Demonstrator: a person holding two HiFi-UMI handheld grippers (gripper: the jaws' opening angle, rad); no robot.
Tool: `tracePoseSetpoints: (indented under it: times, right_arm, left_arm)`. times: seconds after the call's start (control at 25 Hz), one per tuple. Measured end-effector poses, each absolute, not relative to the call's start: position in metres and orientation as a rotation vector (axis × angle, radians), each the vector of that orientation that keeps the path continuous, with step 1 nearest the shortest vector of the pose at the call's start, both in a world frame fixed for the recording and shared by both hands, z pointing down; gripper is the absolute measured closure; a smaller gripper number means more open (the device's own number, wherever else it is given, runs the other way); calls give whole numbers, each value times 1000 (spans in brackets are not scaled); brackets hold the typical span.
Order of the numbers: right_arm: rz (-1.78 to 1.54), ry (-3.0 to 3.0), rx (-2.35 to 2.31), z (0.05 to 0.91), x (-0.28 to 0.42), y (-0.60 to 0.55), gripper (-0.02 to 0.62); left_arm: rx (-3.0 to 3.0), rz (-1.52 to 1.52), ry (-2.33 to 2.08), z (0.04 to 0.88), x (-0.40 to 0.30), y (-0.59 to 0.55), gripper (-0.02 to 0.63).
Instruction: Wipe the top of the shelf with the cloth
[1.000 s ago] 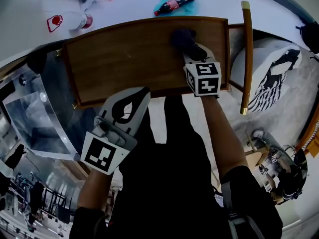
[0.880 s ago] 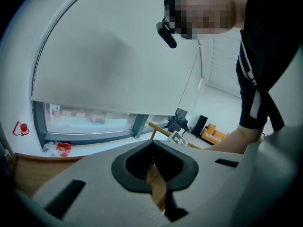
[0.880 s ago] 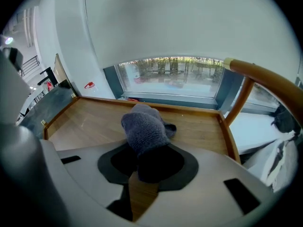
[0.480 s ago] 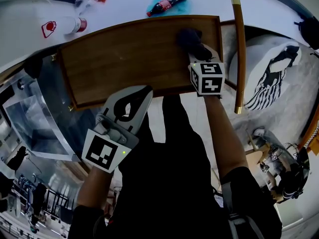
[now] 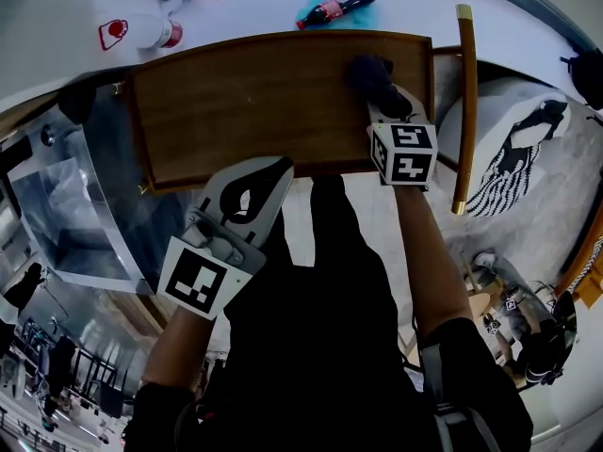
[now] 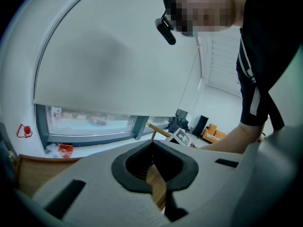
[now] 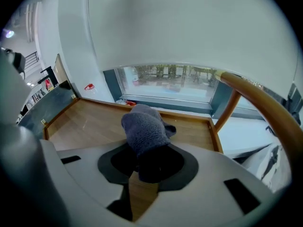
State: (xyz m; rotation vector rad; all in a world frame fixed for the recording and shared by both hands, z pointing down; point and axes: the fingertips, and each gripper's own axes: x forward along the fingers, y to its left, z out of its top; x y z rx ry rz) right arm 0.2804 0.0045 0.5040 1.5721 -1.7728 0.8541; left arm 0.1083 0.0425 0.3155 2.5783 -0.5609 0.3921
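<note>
Cloth: we count one grey cloth (image 7: 144, 126), bunched up and resting on the wood near the right end of the shelf's top, toward its far rim.
Right gripper: the right gripper (image 7: 147, 161) has its two jaws pinched on the near end of the cloth, and the rest of the cloth bulges out past the tips.
Shelf: we see one brown wooden shelf top (image 5: 254, 111) with a low raised rim around it.
Left gripper: the left gripper (image 6: 152, 148) has its jaws pressed together at the tips with nothing between them. In the head view it sits at the shelf's near edge, well apart from the cloth.
Beyond the shelf: we count one cola bottle (image 5: 332, 8) lying on a blue patch and one white bottle (image 5: 141, 34) on the pale ledge.
Right side: one curved wooden rail (image 5: 464, 102) stands just beside the shelf's right end.
</note>
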Motion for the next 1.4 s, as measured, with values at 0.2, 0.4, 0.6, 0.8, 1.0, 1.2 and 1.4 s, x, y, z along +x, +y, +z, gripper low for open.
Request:
tracePoseSetpoints:
  times: [0.2,0.4,0.6,0.8,1.0,1.2,1.4]
  right_arm:
    - [827,-1847,1496,494,220,-5,494]
    - [793,-1939,1389,491,142,-19,493]
    - [761,-2028,1257,490,57,-29,492]
    - [730,-2103,1102,493,-28,-26,494]
    - [724,-2146,999,498,-96,-24,492]
    - [720,-2169,928,503,-143,-21,492]
    - [720,-2159,890,514,-164,-15,492]
  left_arm:
    - [2562,378,-639,312,60,41,588]
    - [2530,353,-743,311,1,38,588]
    - [2486,320,-851,310,-59,38,588]
    - [2456,284,-923,309,-108,43,588]
    - [2426,260,-947,309,-142,53,588]
    - [2392,234,-971,312,-168,60,588]
    - [2374,223,-991,318,-184,62,588]
